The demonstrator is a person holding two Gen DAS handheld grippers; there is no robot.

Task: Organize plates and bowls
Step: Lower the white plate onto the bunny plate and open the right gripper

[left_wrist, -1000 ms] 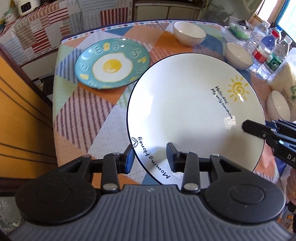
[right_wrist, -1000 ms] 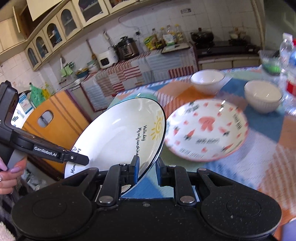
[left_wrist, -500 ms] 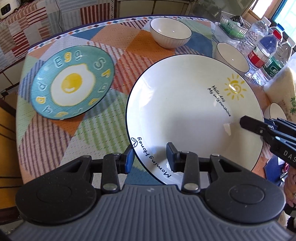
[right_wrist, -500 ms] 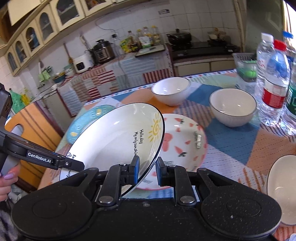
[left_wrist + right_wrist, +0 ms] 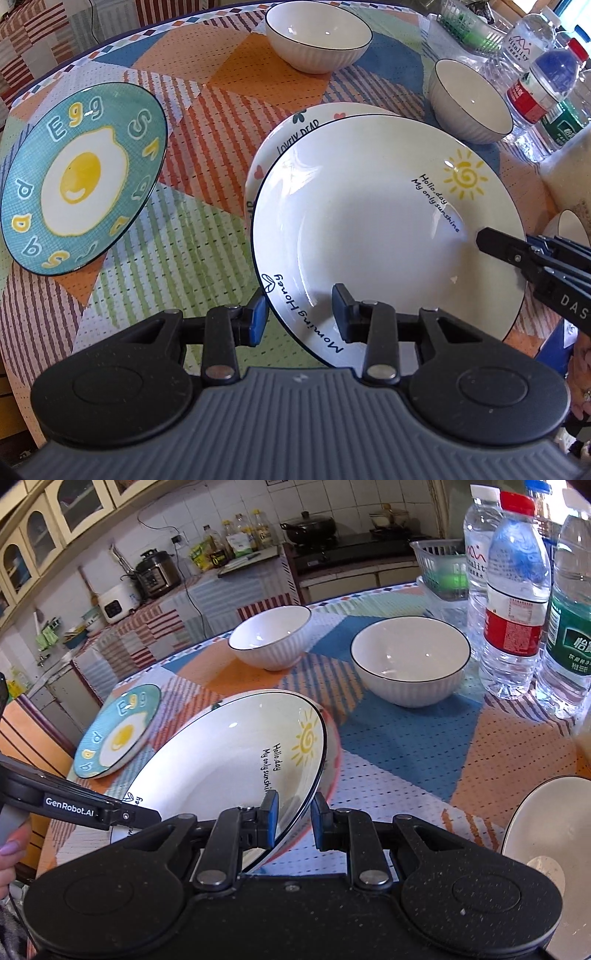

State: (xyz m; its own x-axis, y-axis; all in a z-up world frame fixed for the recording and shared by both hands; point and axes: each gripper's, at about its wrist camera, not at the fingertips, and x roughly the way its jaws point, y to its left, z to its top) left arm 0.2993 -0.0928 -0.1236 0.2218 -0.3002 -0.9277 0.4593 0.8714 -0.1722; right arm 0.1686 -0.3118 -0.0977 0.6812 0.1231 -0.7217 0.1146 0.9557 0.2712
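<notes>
A white sun-print plate [image 5: 376, 236] [image 5: 229, 760] is held by both grippers just over a white plate with red prints [image 5: 291, 136] [image 5: 334, 760], mostly hidden beneath it. My left gripper [image 5: 299, 317] is shut on the sun plate's near rim. My right gripper [image 5: 293, 821] is shut on its opposite rim and shows in the left wrist view [image 5: 517, 254]. A teal egg plate [image 5: 77, 177] [image 5: 118, 731] lies to the left. Two white ribbed bowls [image 5: 317, 35] [image 5: 469, 99] stand behind. A third bowl [image 5: 550, 845] sits at the right.
Water bottles [image 5: 513, 590] and a basket [image 5: 443, 568] stand at the table's far right. The patterned tablecloth [image 5: 177, 258] covers a round table. A wooden chair [image 5: 26, 731] is at the left edge. A kitchen counter with appliances is behind.
Both grippers carried the sun plate forward and lower, so it now sits over the red-print plate. The egg plate and bowls appear closer.
</notes>
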